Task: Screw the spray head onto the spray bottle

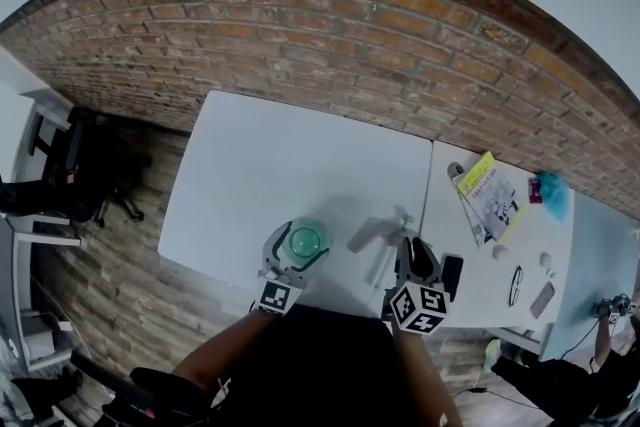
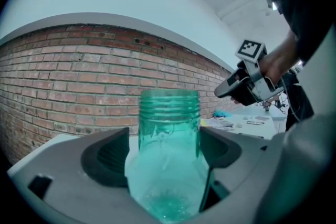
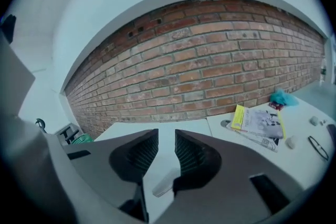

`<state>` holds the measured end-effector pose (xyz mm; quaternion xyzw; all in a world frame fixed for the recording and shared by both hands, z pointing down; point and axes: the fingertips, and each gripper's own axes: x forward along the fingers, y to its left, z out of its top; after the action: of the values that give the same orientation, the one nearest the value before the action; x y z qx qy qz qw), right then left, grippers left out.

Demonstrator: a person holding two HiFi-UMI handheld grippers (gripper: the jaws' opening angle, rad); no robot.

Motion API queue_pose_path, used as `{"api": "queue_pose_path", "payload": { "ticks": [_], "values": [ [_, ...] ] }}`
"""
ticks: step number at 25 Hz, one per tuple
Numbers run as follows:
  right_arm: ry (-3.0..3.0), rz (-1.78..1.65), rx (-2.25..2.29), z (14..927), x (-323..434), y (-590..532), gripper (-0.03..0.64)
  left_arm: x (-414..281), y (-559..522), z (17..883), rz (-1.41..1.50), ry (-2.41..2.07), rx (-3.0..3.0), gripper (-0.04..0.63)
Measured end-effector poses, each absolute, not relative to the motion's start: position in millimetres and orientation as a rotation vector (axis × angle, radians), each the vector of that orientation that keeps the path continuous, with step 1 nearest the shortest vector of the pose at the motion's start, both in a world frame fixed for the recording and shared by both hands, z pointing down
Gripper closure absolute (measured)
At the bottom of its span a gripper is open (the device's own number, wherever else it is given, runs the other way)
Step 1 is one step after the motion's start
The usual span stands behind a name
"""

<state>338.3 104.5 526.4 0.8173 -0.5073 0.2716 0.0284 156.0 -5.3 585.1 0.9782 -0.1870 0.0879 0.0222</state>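
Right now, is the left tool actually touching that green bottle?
Touching. The left gripper view shows the green bottle standing inside the left tool, whose two pads press against its sides.

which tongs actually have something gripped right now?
The left tongs: they clamp the green spray bottle below its threaded neck. The right tongs stand slightly apart with nothing between them.

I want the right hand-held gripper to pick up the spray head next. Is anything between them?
Nothing visible. The spray head lies on the white table just ahead of the right hand-held gripper, whose jaws are slightly apart and empty. The green spray bottle is off to the side, clamped in the left hand-held gripper.
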Motion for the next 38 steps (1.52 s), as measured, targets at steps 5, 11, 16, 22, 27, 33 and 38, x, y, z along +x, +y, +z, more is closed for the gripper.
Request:
{"api": "queue_pose_path", "payload": {
  "ticks": [5, 11, 16, 22, 27, 33, 38],
  "values": [
    [-1.48, 1.007, 2.464, 563, 351, 99, 0.534, 155, -6, 585, 0.267, -0.582, 3.039, 0.195],
    [-1.452, 1.079, 2.357, 599, 362, 92, 0.534, 155, -6, 584, 0.252, -0.593, 3.014, 0.195],
    [-1.403, 1.117, 2.314, 618, 368, 97, 0.534, 156, -7, 585, 0.261, -0.604, 3.026, 0.195],
    [-1.341, 1.218, 2.283, 642, 376, 100, 0.534, 155, -6, 585, 0.26, -0.61, 3.005, 0.193],
    [-1.289, 1.268, 2.269, 658, 386, 99, 0.534, 154, -7, 584, 0.25, -0.613, 3.005, 0.193],
    [-1.216, 1.295, 2.23, 679, 397, 101, 0.534, 156, -6, 585, 0.258, -0.618, 3.025, 0.193],
    [-1.184, 1.307, 2.191, 693, 405, 101, 0.534, 157, -4, 586, 0.263, -0.613, 3.058, 0.193]
  ]
}}
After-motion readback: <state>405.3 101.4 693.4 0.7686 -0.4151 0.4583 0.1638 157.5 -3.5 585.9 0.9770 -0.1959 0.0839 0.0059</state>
